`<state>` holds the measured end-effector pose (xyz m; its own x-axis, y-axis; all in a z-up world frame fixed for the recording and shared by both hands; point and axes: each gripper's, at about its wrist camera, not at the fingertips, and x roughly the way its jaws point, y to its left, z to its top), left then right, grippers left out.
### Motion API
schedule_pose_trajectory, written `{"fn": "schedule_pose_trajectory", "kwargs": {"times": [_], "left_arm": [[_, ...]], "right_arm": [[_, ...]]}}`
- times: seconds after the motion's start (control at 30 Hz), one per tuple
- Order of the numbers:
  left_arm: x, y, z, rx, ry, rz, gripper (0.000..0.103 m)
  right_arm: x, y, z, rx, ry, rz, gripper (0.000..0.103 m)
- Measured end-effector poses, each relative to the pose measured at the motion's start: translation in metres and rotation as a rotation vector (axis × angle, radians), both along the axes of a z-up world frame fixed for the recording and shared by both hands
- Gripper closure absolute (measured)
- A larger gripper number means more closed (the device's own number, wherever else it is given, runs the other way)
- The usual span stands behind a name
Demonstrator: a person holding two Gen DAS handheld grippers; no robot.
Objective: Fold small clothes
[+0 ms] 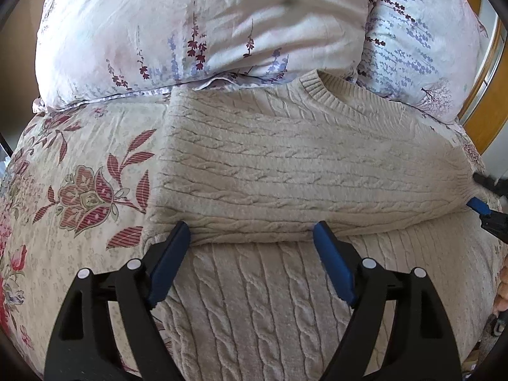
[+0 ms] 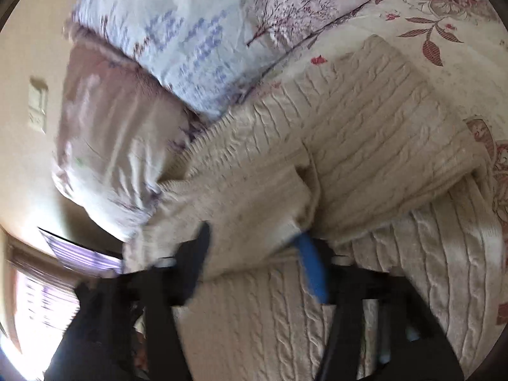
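The left claw point(image 1: 250, 233) stands wide open, its two blue pads spread apart with their tips touching the near edge of the sleeve point(image 1: 285, 171), a cable-knit band folded across the beige sweater point(image 1: 270, 311); nothing is held between them. The right claw point(image 2: 254, 241) is seen through motion blur, its fingers set on either side of the sleeve's cuff end, which lies between them; whether they press on the knit or only bracket it I cannot tell. In the left wrist view the same claw shows beyond the right end of the sleeve, a blue pad just under the ribbed cuff. The sweater lies flat on the bed point(image 1: 79, 190), covered in a cream sheet printed with red flowers, its ribbed collar point(image 1: 327, 92) at the far edge of the sleeve and touching the pillows. A pale floral pillow point(image 1: 197, 28) sits beyond the sleeve's left half, and a second pillow point(image 1: 422, 50), printed with blue-purple sprigs, beyond the collar to the right. A wooden frame point(image 1: 482, 117) rises past that second pillow.
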<state>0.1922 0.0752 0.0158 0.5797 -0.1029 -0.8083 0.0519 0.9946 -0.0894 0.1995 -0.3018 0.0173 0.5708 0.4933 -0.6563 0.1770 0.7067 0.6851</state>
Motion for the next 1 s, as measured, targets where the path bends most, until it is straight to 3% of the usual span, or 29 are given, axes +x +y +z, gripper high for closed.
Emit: {"fn": "schedule_pose_trajectory", "kwargs": {"times": [0.1,0.2,0.47,0.5,0.57,0.6,0.7,0.77,0.87,1.0], "left_arm": [[0.0,0.001,0.0,-0.004,0.001,-0.001,0.023],[-0.001,0.001,0.0,-0.008,0.002,0.0,0.023],[0.0,0.0,0.0,-0.009,0.002,0.0,0.021],[0.0,0.0,0.0,-0.008,0.003,0.0,0.021],[0.0,0.0,0.0,-0.007,0.002,0.003,0.02],[0.0,0.0,-0.001,-0.006,0.002,0.003,0.02],[0.002,-0.002,-0.001,0.002,0.001,0.006,0.019],[0.001,-0.002,-0.002,0.0,-0.001,0.008,0.019],[0.001,-0.003,-0.002,-0.002,0.001,0.008,0.019],[0.001,-0.003,-0.003,-0.002,-0.002,0.013,0.019]], "right_arm": [[0.006,-0.009,-0.001,0.032,0.024,-0.009,0.042],[0.015,-0.019,-0.01,0.081,0.055,-0.035,0.051],[0.025,-0.035,-0.019,0.095,0.091,-0.06,0.061],[0.028,-0.033,-0.018,0.08,0.094,-0.047,0.062],[0.034,-0.023,-0.011,0.023,0.077,0.002,0.089],[0.034,-0.016,-0.005,0.003,0.049,0.035,0.096],[0.026,-0.002,0.028,-0.118,-0.114,0.046,0.096],[0.024,-0.003,0.036,-0.192,-0.158,0.006,0.097],[0.036,-0.008,0.022,-0.303,-0.079,-0.041,0.098],[0.046,-0.017,-0.001,-0.325,0.044,-0.05,0.1]]}}
